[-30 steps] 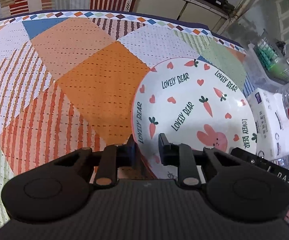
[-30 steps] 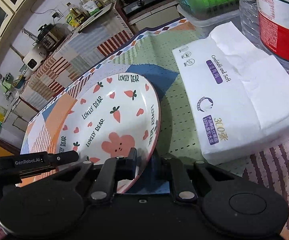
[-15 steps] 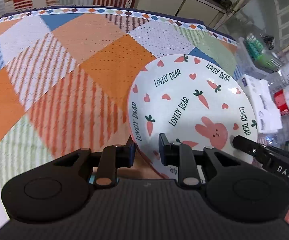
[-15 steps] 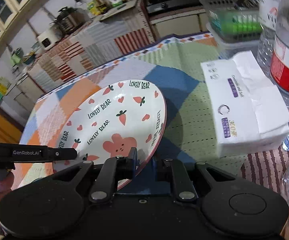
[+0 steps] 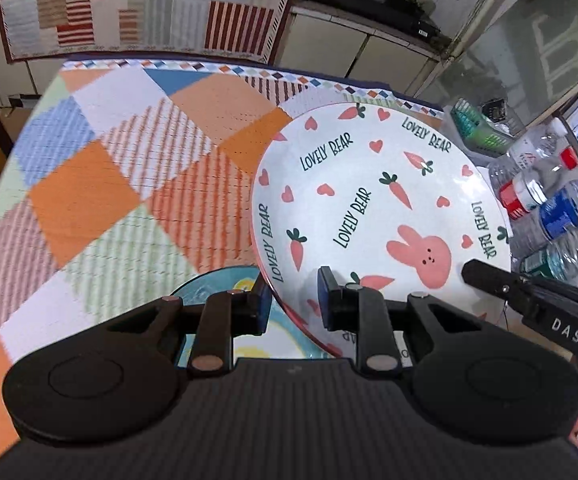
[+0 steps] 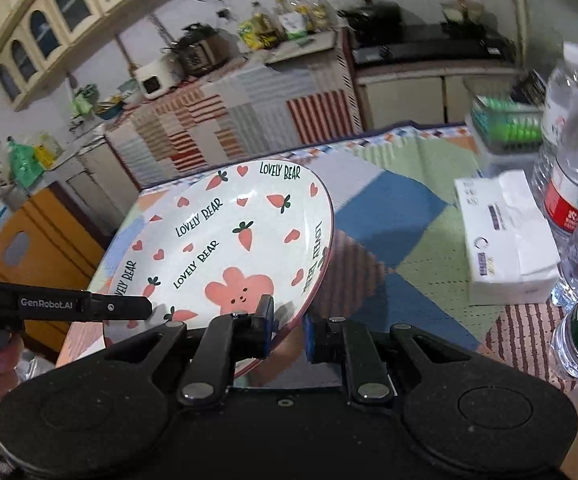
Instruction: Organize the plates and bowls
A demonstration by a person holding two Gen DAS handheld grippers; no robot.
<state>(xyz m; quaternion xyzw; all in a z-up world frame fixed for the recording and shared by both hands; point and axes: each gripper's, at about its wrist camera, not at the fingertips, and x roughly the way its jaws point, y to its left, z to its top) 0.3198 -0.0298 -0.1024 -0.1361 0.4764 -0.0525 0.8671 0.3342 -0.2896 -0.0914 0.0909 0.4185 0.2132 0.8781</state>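
A white "Lovely Bear" plate (image 5: 373, 200) with carrots, hearts and a pink rabbit is held up off the patchwork table, tilted. My left gripper (image 5: 291, 300) is shut on its near left rim. My right gripper (image 6: 287, 334) is shut on its near right rim; the plate fills the middle of the right wrist view (image 6: 225, 240). Each gripper's tip shows in the other's view. A blue and yellow dish (image 5: 217, 288) lies on the table below the plate, just beyond my left fingers, mostly hidden.
A white tissue pack (image 6: 505, 240) lies on the table to the right. Several water bottles (image 6: 573, 184) stand at the right edge, with a clear box of green items (image 6: 505, 128) behind. The patchwork cloth (image 5: 121, 168) covers the table; counters stand beyond.
Both grippers have lifted the plate well off the table and drawn it toward me and left. The blue and yellow dish has come into view beneath it.
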